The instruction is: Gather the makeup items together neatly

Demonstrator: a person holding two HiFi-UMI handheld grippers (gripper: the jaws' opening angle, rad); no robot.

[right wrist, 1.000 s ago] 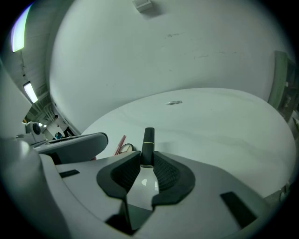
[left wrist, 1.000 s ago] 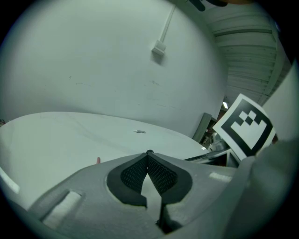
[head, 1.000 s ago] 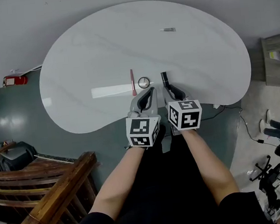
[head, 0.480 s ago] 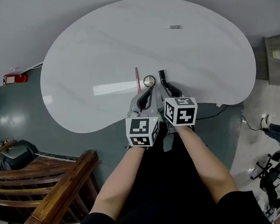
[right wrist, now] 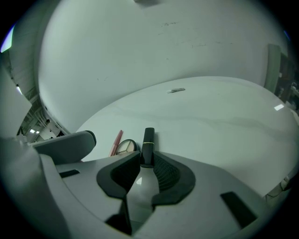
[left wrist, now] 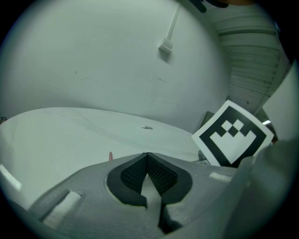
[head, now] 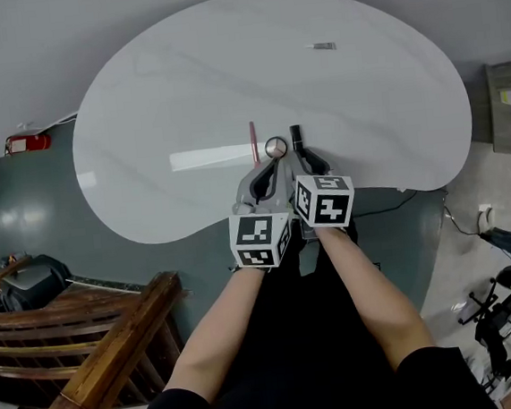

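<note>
Pink is the thin pencil point(head: 253, 142) that lies on the white desk point(head: 140, 120), at the left of the little group. The left claw point(left wrist: 147, 156) sits near it, pressed together with nothing in it, and it has hardly moved.

Next comes the round compact point(head: 275, 147), flat on the desk. Just beside it is the black lipstick tube point(right wrist: 148, 144), and the right claw point(right wrist: 146, 158) pinches its near end.

This is what has changed: the tube has come in close to the compact, and the right claw has come lower toward the desk. I think the tube is about to be set down in line with the other two. Then three things will sit together in a neat row.

A second ago there was a wider gap between the tube and the compact; now the gap is small. The pencil and the compact lie the same way as before.

Far off to the right, near the back edge of the desk, one small grey thing point(head: 322, 46) lies alone, well apart from the group. It looks untouched, so I judge the task is not done yet.
</note>
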